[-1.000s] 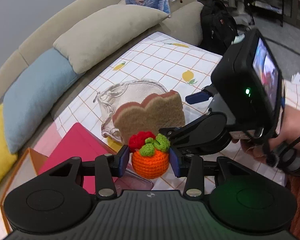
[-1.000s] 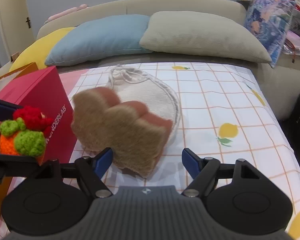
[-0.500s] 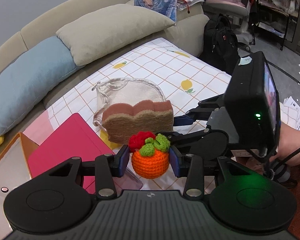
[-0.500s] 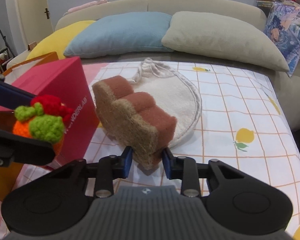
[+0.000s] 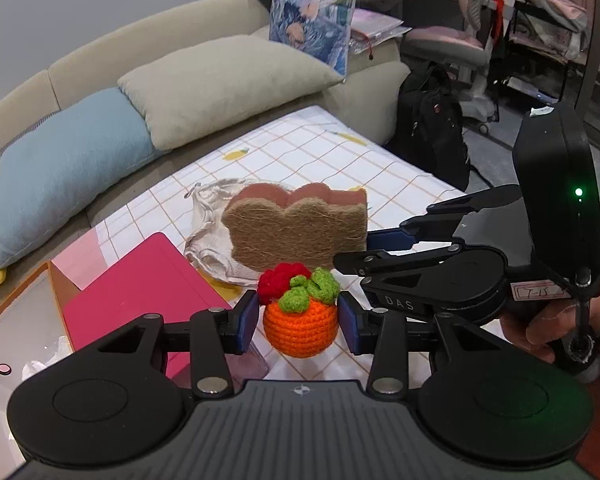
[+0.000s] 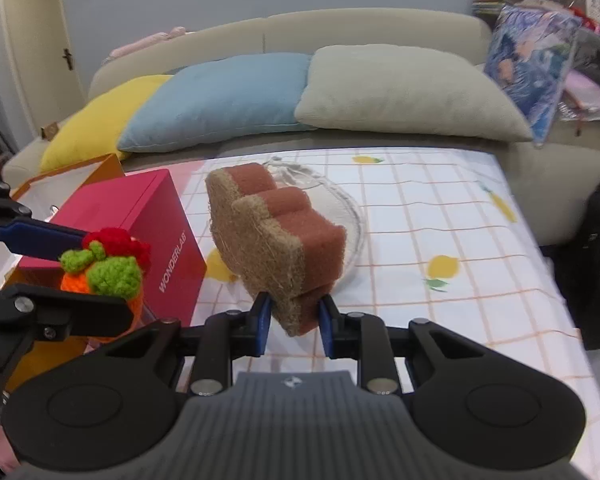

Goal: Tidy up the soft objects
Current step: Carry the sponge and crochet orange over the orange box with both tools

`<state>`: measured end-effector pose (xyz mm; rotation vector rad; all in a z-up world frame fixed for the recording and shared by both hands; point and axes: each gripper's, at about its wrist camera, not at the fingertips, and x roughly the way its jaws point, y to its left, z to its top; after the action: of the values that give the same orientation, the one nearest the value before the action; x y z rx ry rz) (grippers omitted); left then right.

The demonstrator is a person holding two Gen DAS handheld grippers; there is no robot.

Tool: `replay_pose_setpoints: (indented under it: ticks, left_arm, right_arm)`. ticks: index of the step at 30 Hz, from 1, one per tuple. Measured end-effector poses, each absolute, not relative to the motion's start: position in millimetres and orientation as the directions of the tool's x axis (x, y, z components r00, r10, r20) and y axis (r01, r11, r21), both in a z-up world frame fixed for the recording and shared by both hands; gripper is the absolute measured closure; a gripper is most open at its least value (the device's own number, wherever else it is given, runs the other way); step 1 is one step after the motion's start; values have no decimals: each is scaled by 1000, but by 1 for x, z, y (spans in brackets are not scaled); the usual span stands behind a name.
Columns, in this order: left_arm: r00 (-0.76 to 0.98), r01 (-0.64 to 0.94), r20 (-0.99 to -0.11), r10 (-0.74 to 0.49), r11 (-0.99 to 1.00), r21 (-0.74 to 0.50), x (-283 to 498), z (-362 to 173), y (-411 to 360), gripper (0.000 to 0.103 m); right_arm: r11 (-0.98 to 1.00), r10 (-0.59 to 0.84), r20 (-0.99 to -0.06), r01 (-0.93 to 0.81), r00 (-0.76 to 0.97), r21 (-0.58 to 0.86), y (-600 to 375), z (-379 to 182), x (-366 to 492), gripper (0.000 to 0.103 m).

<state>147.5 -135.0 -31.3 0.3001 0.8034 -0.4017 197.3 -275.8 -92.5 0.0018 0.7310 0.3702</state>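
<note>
Sponge point(image 6: 278, 246) now lifted in closing right tongs point(image 6: 293, 318) — WONDERLAB lettering point(image 6: 172, 263) right-view only.

We are in a lived-in home sitting room: a beige sofa point(image 6: 380, 36) lined with yellow point(image 6: 96, 120), blue point(image 6: 220, 96) and grey point(image 6: 400, 88) cushions, a desk under a lemon-print cloth point(image 6: 440, 216), a pink swivel chair point(image 5: 456, 40), a black backpack point(image 5: 432, 120) on the floor, cluttered shelves point(image 5: 540, 20) and an interior door point(image 6: 40, 40).
</note>
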Motion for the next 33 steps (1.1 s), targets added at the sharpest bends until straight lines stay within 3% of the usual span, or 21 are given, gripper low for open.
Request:
replay_pose_setpoints:
  ticks: [16, 33]
  left_arm:
    - [715, 395, -650, -258, 916, 71, 70, -2, -85, 55]
    - [803, 138, -581, -131, 990, -32, 38, 9, 18, 55]
  right_arm:
    - [954, 299, -650, -215, 698, 208, -258, -35, 97, 79]
    - [892, 429, -617, -415, 660, 176, -168, 10, 48, 79]
